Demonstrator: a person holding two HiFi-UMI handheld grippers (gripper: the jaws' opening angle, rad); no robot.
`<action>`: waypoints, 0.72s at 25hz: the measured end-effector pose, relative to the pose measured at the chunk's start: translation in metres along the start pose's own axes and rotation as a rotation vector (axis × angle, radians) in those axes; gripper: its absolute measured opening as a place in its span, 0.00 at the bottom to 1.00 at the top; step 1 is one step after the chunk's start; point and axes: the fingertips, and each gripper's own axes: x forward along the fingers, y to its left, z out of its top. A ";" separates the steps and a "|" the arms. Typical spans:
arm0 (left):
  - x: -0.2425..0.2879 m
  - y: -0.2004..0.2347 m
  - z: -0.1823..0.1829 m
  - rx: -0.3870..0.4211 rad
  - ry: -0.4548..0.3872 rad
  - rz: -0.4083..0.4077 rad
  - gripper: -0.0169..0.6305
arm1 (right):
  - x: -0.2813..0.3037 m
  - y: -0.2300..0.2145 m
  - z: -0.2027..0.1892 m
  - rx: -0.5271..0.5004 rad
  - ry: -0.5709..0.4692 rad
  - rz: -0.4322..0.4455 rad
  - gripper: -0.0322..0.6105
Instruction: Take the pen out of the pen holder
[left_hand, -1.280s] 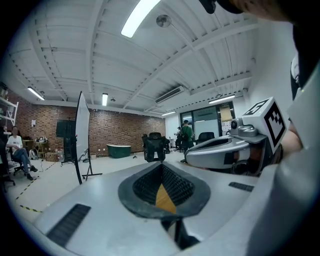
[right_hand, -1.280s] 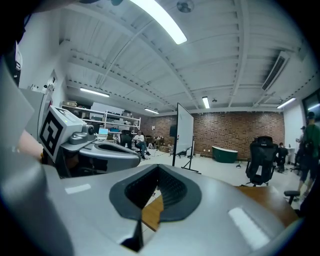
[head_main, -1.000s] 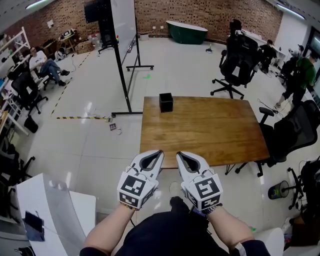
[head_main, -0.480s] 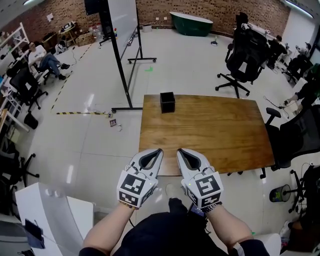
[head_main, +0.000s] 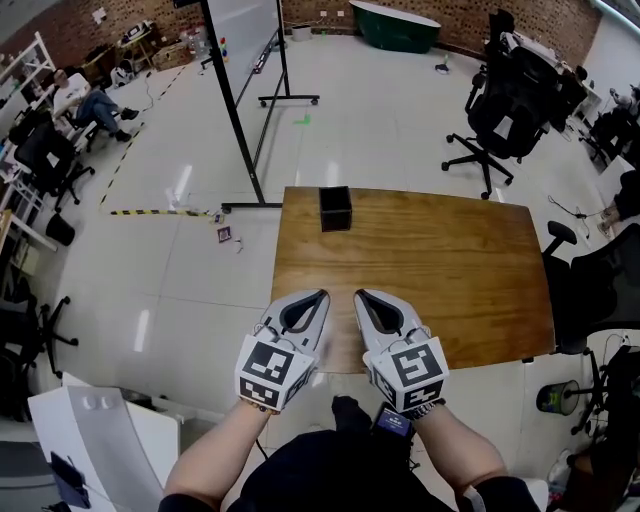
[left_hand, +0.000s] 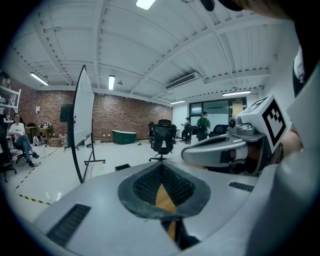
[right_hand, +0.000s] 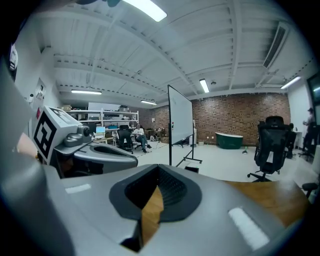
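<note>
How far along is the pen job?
Nothing looks done yet. The pen holder stands untouched at the far edge of the wooden table; a pen in it is too small to see. In hand: nothing, the left gripper and right gripper hover shut and empty over the near edge. Left: reach, grip the pen, lift it out.

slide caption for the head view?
Left tongs and right tongs shut and empty over the near edge of the wooden table; black pen holder at its far edge.
</note>
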 end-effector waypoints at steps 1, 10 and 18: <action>0.008 0.004 0.000 -0.003 0.005 0.003 0.03 | 0.006 -0.008 0.000 0.005 0.002 0.000 0.05; 0.074 0.045 -0.015 -0.048 0.049 0.025 0.03 | 0.070 -0.064 -0.016 0.037 0.042 0.009 0.10; 0.124 0.082 -0.033 -0.095 0.088 0.052 0.03 | 0.130 -0.104 -0.033 0.046 0.092 0.018 0.14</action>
